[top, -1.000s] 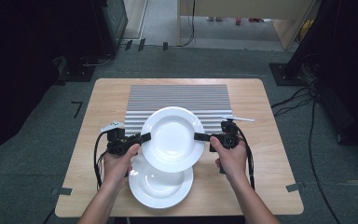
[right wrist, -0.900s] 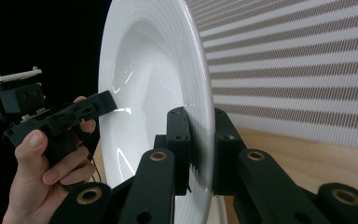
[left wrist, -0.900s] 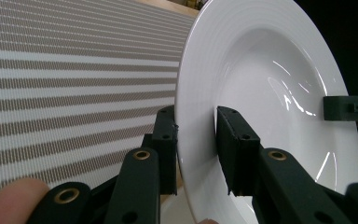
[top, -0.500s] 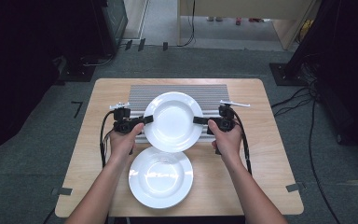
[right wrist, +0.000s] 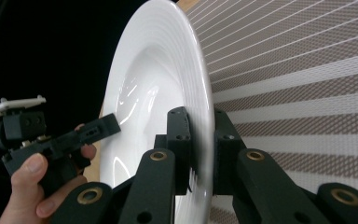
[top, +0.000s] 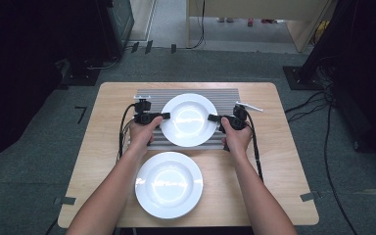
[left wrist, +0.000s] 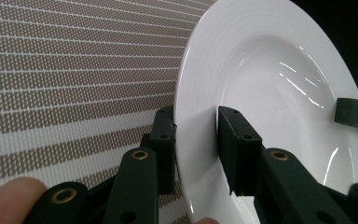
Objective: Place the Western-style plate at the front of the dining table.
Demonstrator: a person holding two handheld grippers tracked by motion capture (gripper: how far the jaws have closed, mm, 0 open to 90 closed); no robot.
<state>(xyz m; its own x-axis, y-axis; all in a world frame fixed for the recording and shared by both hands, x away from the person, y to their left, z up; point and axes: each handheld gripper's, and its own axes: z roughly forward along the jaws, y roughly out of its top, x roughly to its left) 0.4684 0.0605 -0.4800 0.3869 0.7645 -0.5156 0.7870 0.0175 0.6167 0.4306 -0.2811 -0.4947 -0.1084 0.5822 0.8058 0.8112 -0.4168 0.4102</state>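
Note:
A white deep plate [top: 188, 119] hangs over the striped mat [top: 152, 95] at the back of the table, held by its two side rims. My left gripper [top: 162, 116] is shut on the plate's left rim [left wrist: 186, 135], one jaw under and one inside the rim. My right gripper [top: 211, 117] is shut on the opposite rim [right wrist: 203, 135]. In the right gripper view the left gripper [right wrist: 107, 126] and the hand holding it show across the plate. A second white plate [top: 169, 183] lies flat on the wood near the front edge.
The wooden table [top: 284, 161] has bare wood to the left and right of both plates. Cables [top: 123, 129] trail from each gripper along the forearms. Dark floor, stands and cables surround the table.
Both grippers have carried the upper plate away from above the lower plate, farther back over the striped mat. The lower plate has stayed in place.

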